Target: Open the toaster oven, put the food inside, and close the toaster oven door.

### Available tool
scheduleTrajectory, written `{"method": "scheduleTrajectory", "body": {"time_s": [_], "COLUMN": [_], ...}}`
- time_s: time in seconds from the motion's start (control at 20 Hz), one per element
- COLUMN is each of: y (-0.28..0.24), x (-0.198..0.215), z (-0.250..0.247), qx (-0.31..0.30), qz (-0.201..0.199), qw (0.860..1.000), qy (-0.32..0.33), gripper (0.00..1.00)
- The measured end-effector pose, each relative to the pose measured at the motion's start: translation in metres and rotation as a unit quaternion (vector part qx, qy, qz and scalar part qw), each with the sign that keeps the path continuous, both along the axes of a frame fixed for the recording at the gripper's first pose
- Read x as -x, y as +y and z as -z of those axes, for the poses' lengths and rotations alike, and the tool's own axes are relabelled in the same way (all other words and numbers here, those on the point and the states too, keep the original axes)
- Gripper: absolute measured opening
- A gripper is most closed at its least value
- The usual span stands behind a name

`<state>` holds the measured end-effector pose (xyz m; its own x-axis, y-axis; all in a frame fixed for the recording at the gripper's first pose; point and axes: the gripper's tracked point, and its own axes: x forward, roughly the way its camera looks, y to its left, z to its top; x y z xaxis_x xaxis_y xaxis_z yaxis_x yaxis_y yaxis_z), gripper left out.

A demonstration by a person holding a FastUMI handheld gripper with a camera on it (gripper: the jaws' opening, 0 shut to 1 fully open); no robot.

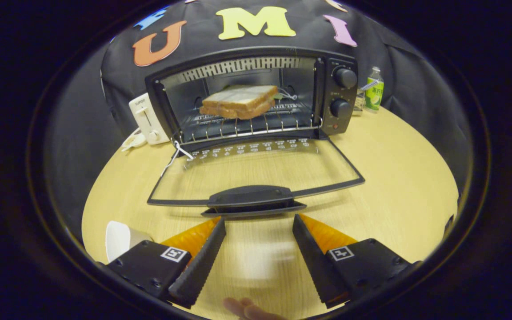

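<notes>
With the sandwich (240,101) already lying on the rack inside the toaster oven (256,95), the door (256,178) is still folded down, and the empty gripper (259,222), fingers apart, waits just near its handle (251,198), so I judge closing remains.

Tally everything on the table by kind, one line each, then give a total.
Toaster oven: 1, door down
Sandwich: 1, on the oven rack
White toaster: 1
Bottle: 1
White dish: 1, beside the fingers
Total: 5
The gripper has its jaws open, just short of the door handle.
</notes>
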<state>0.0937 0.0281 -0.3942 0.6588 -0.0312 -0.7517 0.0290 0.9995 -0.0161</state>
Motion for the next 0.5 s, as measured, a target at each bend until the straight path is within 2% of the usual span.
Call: {"method": "scheduleTrajectory", "body": {"time_s": [0.4,0.5], "y": [-0.002,-0.005], "x": [0.0,-0.007], "z": [-0.007,-0.023], "qx": [0.018,0.034], "qz": [-0.006,-0.005], "qw": [1.0,0.999], "qy": [-0.006,-0.038], "gripper": [0.99,1.0]}}
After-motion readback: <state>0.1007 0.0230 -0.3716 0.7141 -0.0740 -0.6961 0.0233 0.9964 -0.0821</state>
